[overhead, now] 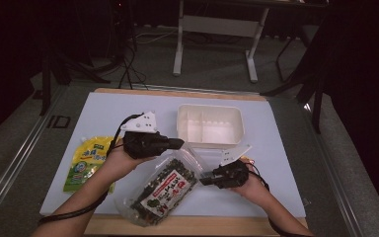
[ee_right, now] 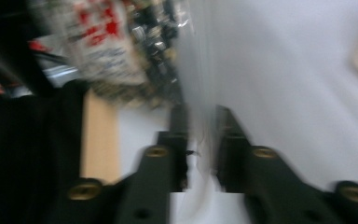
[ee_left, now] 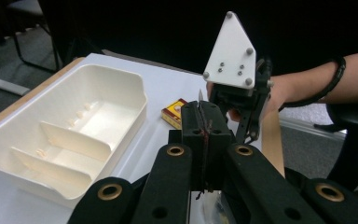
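A clear bag of dark dried snacks with a red-and-white label (overhead: pixel 164 190) lies slanted across the near part of the white table (overhead: pixel 103 113), its lower end reaching over the wooden front edge. Its clear upper edge rises between the two grippers. The left gripper (overhead: pixel 177 143) has its jaws pressed together on a thin strip of that clear film, which stands up between the pads in the left gripper view. The right gripper (overhead: pixel 205 180) meets the bag's right side; in the blurred right gripper view a sheet of clear film runs up between its two jaws, which stand close on either side of it, though whether the pads press on it cannot be told. Just beyond the bag stands a white divided tray (overhead: pixel 209 126), apart from both grippers. A yellow-green pouch (overhead: pixel 86 160) lies at the table's left edge beside the left forearm. A small red-and-yellow box (ee_left: pixel 173 112) lies on the table beside the tray, near the right hand.
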The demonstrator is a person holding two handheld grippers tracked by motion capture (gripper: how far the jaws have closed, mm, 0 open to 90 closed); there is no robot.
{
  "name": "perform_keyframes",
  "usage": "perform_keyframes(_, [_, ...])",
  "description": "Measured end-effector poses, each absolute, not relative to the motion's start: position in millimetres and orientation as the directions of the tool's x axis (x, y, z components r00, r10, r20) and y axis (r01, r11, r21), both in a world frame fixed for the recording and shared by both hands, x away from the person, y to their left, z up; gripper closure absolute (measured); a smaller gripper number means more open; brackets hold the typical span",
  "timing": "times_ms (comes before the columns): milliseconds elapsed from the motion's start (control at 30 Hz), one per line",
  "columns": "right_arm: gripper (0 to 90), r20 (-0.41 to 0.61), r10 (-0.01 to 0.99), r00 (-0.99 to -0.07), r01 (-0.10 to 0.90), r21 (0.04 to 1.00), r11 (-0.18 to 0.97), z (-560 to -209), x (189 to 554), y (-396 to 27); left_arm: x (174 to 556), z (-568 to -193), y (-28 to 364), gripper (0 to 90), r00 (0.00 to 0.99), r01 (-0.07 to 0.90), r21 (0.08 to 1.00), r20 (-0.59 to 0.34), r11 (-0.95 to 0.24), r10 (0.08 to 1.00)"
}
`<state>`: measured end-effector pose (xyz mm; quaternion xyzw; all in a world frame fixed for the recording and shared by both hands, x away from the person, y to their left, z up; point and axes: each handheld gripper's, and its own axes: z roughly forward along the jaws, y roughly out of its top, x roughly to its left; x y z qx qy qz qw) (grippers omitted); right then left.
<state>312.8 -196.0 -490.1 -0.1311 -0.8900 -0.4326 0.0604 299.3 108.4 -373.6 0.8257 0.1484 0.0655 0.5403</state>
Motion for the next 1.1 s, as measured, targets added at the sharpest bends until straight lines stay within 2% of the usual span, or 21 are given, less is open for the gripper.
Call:
perform_keyframes(100, [89.1,0.220,0.144,-0.965,0.261,0.734,0.627,-484,307,-194,300,-373,112,90.0,0.950,0.188,0.908,-0.071,-0.375,0.305])
perform_keyframes(400, [89.8,0.203,0.087,-0.975,0.211,0.750,0.627,-451,284,-194,291,-356,127,90.0,0.958,0.167,0.913,-0.061,-0.372,0.281])
perform_keyframes(633, [89.9,0.144,0.078,-0.986,0.162,0.785,0.598,-417,275,-199,281,-337,143,89.2,0.966,0.122,0.943,-0.042,-0.309,0.253])
perform_keyframes(667, [89.9,0.144,0.078,-0.986,0.162,0.785,0.598,-417,275,-199,281,-337,143,86.7,0.966,0.122,0.943,-0.042,-0.309,0.253])
perform_keyframes(733, [89.9,0.129,0.093,-0.987,0.159,0.788,0.595,-405,276,-202,281,-338,143,74.5,0.968,0.119,0.938,-0.037,-0.325,0.247])
perform_keyframes(767, [89.9,0.127,0.103,-0.987,0.163,0.796,0.583,-401,277,-204,283,-344,141,67.9,0.972,0.149,0.929,-0.073,-0.340,0.225])
perform_keyframes(867, [89.9,0.101,0.121,-0.987,0.154,0.795,0.587,-394,279,-205,282,-352,137,63.3,0.971,0.147,0.917,-0.062,-0.371,0.231])
perform_keyframes(900, [89.9,0.101,0.122,-0.987,0.154,0.796,0.585,-391,279,-206,283,-356,136,59.0,0.971,0.161,0.912,-0.077,-0.379,0.228])
perform_keyframes(967, [89.8,0.070,0.132,-0.989,0.137,0.782,0.608,-387,280,-206,286,-364,136,64.3,0.968,0.164,0.906,-0.073,-0.391,0.239])
perform_keyframes(1100, [89.7,0.066,0.149,-0.987,0.145,0.774,0.617,-382,285,-207,289,-370,134,69.2,0.971,0.160,0.900,-0.069,-0.406,0.230])
